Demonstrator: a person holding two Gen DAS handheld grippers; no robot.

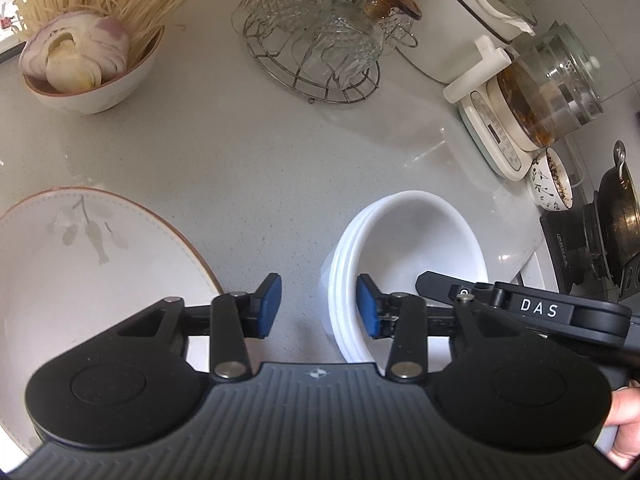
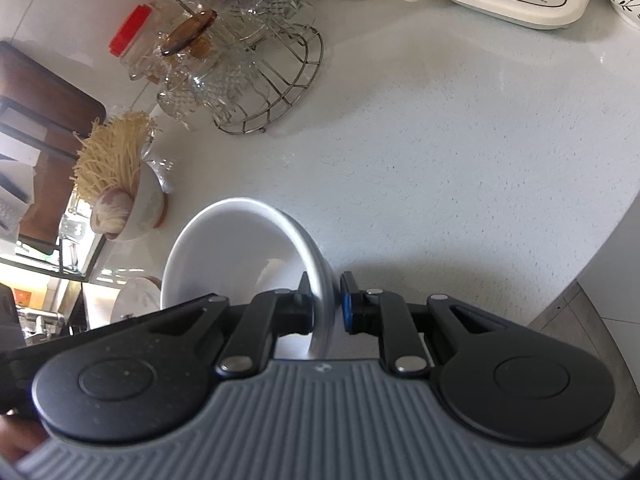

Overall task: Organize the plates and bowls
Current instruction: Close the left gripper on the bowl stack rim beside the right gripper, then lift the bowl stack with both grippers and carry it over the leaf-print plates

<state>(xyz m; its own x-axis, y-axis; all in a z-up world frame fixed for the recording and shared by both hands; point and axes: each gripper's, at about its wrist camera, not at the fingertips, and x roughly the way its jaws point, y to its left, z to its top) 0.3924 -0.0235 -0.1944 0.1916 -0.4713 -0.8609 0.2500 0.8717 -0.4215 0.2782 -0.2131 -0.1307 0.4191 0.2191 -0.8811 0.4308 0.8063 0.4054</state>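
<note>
Right gripper (image 2: 326,304) clamped on the rim of the white bowl stack (image 1: 404,256), tilted on the grey counter (image 1: 248,152); left gripper (image 1: 319,306) released just beside it, near the floral plate (image 1: 80,264)

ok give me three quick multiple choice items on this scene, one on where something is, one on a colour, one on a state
1. Where is the flowered plate relative to the stack of white bowls in the left wrist view?
A. to its left
B. to its right
C. on top of it

2. What colour is the lid of the jar behind the wire rack of glasses?
A. green
B. red
C. black

3. What are the right tongs doing?
A. standing open over bare counter
B. gripping a glass
C. shut on the rim of a white bowl

Answers: 1 A, the plate lies at the left edge; 2 B, the cap is bright red; 3 C, both pads pinch the bowl's wall.
</note>
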